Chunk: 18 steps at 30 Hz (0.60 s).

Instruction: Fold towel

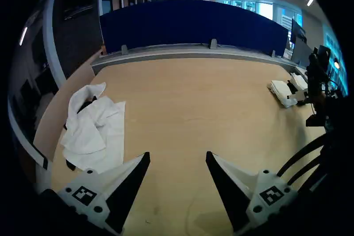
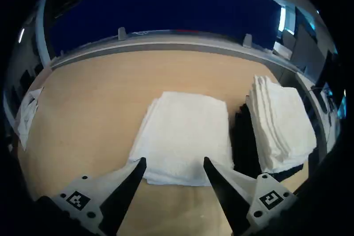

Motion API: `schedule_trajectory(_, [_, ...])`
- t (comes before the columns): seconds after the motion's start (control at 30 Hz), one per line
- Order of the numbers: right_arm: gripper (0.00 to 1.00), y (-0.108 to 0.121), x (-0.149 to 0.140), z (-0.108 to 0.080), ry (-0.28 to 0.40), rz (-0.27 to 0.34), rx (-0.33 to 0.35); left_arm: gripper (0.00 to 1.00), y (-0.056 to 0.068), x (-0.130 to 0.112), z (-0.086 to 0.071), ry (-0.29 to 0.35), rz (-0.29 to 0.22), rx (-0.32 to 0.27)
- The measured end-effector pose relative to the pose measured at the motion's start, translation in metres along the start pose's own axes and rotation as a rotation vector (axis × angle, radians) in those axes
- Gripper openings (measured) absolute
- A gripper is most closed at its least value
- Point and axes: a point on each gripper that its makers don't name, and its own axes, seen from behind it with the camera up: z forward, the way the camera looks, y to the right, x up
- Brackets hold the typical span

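A: What is hard to make out?

B: In the left gripper view the far right edge holds dark gear (image 1: pixel 316 81) that I cannot identify, and the white folded pieces beside it are small. In the right gripper view a dark shape (image 2: pixel 242 134) sits under and beside the stack of folded towels (image 2: pixel 283 121); I cannot tell what it is.

A: Where are the towels?

B: The crumpled towel (image 1: pixel 95 125) lies loose at the left side of the worktop (image 1: pixel 190 103), near its edge, with its near corner cut off behind a finger of the left gripper (image 1: pixel 177 152). The folded towel (image 2: pixel 186 134) lies flat, just beside the stack but apart from it.

A: Room to move?

B: Broad bare wood separates the crumpled towel from the folded ones. The blue divider (image 1: pixel 190 23) closes off the far edge.

A: And the grippers?

B: The left gripper hovers over bare worktop, fingers wide apart, nothing between them. The right gripper (image 2: pixel 173 158) points at the folded towel's near edge, fingers apart, tips over that edge. Whether they touch the cloth, I cannot tell.
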Motion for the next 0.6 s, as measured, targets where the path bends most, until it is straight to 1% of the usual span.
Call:
schedule_trajectory(0.2, [1.0,0.002,-0.022,0.008,-0.055,-0.036,0.003,0.94,-0.002,-0.001,0.0,-0.001,-0.003,0.004])
schedule_trajectory(0.3, [1.0,0.002,-0.027,0.011,-0.062,-0.054,0.006,0.94,-0.004,-0.001,0.001,-0.003,-0.003,0.008])
schedule_trajectory(0.5, [1.0,0.003,-0.024,0.01,-0.056,-0.054,0.011,0.94,-0.005,0.001,0.003,-0.003,-0.001,0.009])
schedule_trajectory(0.6, [1.0,0.001,-0.015,0.006,-0.034,-0.043,0.017,0.94,-0.004,0.003,0.003,-0.002,-0.002,0.008])
